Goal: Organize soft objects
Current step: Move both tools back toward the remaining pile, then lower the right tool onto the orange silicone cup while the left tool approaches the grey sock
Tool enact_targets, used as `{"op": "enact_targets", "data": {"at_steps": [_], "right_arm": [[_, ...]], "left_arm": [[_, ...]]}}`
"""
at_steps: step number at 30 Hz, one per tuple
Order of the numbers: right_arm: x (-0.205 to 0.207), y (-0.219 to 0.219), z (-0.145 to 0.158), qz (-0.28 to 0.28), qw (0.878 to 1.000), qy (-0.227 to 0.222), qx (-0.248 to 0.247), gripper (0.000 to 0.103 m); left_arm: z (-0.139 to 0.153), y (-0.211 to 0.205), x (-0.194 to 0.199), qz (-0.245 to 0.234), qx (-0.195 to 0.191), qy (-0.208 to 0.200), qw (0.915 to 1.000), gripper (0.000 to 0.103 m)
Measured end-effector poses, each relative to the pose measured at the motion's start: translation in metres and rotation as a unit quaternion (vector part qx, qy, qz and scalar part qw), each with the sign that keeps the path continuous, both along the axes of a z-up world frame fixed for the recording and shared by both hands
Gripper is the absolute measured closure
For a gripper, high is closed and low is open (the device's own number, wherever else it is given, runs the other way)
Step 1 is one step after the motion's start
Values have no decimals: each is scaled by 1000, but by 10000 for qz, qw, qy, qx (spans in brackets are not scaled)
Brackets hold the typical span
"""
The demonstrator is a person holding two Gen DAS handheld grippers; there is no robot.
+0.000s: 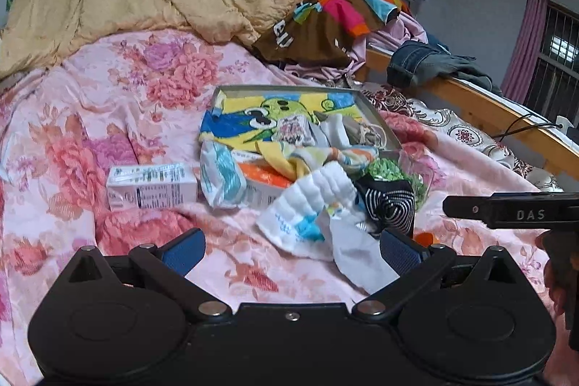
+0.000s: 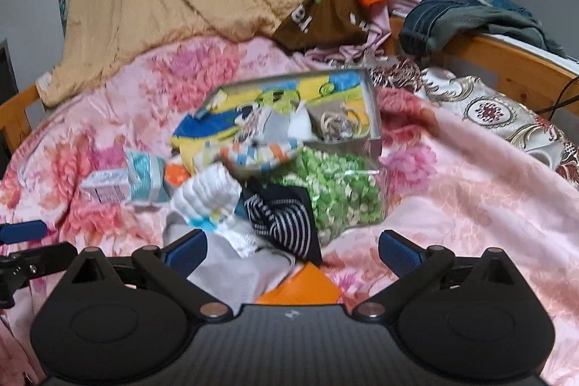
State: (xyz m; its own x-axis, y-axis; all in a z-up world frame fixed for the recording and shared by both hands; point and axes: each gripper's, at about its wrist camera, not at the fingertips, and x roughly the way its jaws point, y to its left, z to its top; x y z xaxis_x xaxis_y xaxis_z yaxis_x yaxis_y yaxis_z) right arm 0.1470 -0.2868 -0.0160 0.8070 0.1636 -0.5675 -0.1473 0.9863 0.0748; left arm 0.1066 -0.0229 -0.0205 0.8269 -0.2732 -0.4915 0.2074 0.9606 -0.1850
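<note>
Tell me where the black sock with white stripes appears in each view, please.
Left wrist view: the black striped sock lies right of centre, just beyond the left gripper's right fingertip.
Right wrist view: it lies near the centre, low, ahead of the open right gripper.
Shared landmark: the bag of green pieces beside it.

"DAS" in raised letters on black gripper body (image 1: 521, 210) at right edge. Print on white carton (image 1: 152, 185) too small to read.
</note>
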Motion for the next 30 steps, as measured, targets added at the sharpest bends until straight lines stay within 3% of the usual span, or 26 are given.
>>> {"op": "enact_targets", "data": {"at_steps": [7,12,17,22,25,30], "right_arm": [[5,12,-9,453,9975,238,-480,0],[3,19,-16,1063,9885,183,-1063,0],[14,12,-16,1517,9844,355,-823,0],[28,2,-17,1700,9807,315,-915,0],[34,-2,-22,2070,9711,258,-1164,0],[29,-10,-30,2946,9389,-110,-1776,0]], "left_arm": [[-6,-6,3,-223,59,72,9997,1],[-11,-14,10,-494,242,138,9984,1],[-14,-21,21,-802,418,161,9958,1],[-19,-31,35,-1194,700,43,9904,1],[-24,-35,44,-1352,802,11,9876,1],[-32,-39,60,-1525,884,-1,9843,1]]}}
